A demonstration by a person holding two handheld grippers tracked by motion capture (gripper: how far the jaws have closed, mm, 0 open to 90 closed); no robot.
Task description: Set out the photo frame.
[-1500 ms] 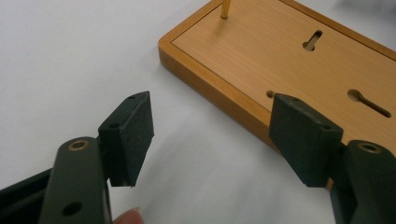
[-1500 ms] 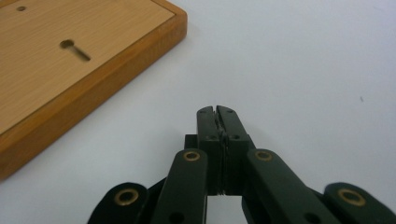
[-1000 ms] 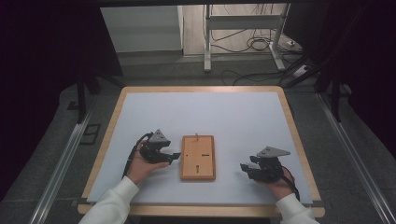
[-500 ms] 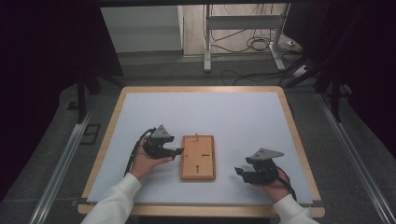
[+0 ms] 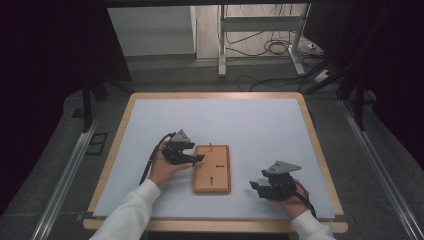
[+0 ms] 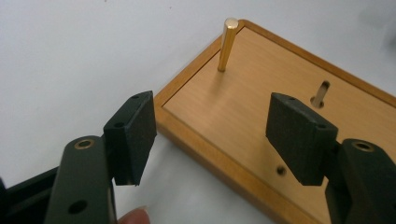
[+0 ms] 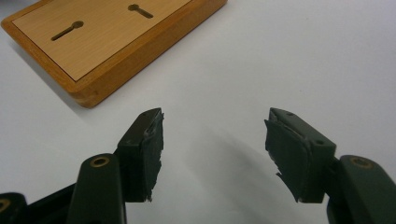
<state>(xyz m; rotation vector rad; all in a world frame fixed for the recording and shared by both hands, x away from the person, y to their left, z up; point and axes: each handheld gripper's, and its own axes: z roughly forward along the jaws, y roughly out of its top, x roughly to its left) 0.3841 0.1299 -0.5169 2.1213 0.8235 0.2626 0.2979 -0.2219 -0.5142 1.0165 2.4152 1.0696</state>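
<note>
Near the middle of the pale blue-grey surface [image 5: 240, 120] lies the flat rectangular wooden board with keyhole slots [image 5: 212, 170], a slim brass peg [image 6: 228, 44] standing upright at its far corner. Over the last second the left gripper [image 5: 196, 158] has closed in on the board's left edge, jaws apart and now straddling that edge, likely to grip it. The right gripper [image 5: 256, 187] has eased slightly nearer, jaws apart and empty, still well off the board.

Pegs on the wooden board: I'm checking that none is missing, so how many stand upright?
1: a brass peg at the board's far edge, beyond the left gripper's open jaws.
</note>
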